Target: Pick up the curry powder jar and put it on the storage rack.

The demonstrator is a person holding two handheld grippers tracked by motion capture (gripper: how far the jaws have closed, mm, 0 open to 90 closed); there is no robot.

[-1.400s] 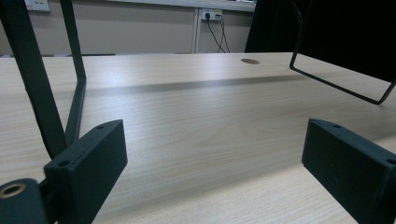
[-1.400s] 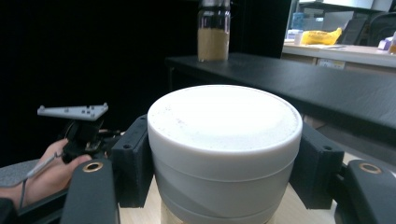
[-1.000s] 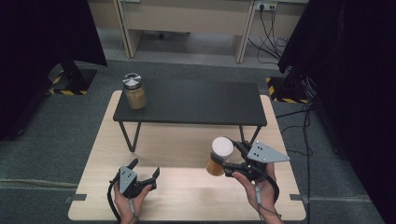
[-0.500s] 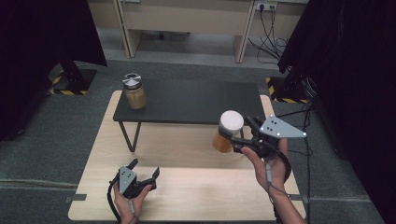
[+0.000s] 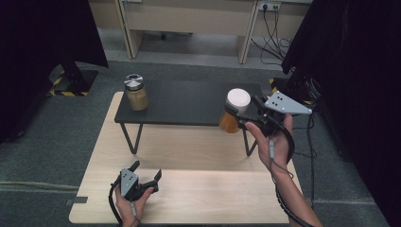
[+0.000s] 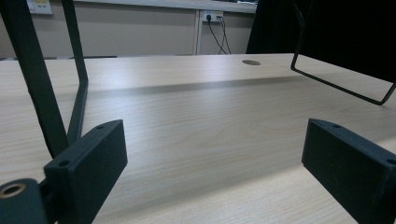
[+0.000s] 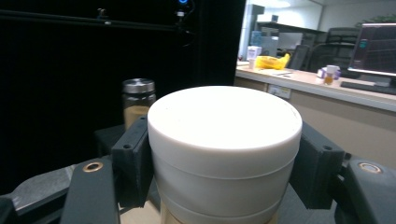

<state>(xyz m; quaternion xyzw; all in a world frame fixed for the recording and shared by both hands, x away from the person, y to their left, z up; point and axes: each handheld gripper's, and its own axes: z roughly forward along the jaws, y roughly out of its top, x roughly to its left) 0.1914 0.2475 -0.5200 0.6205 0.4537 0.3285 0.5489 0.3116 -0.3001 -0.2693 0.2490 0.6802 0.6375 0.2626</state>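
Jaws of the right gripper (image 5: 239,115) clamped on the white-lidded jar (image 5: 234,111), one black pad pressed flat against each side of the white lid (image 7: 224,135) in the right gripper view. Held upright, in the air, amber contents below the lid, at the front right corner of the black shelf (image 5: 189,101); cannot tell whether its base touches the shelf. Grey three-cornered plate on top of the gripper, cable trailing back along the forearm.

Jaws of the left gripper (image 5: 144,177) spread wide, gripping nothing, with bare wood between them in the left gripper view. Held low over the front left part of the desk (image 5: 198,198), well apart from the jar.

Farther out, on the back left corner of the shelf, a second jar (image 5: 135,92) standing upright, with a metal lid and tan contents, also seen beyond the white lid in the right gripper view. Shelf raised on thin black wire legs (image 6: 77,79) resting on the desk's pale wood.
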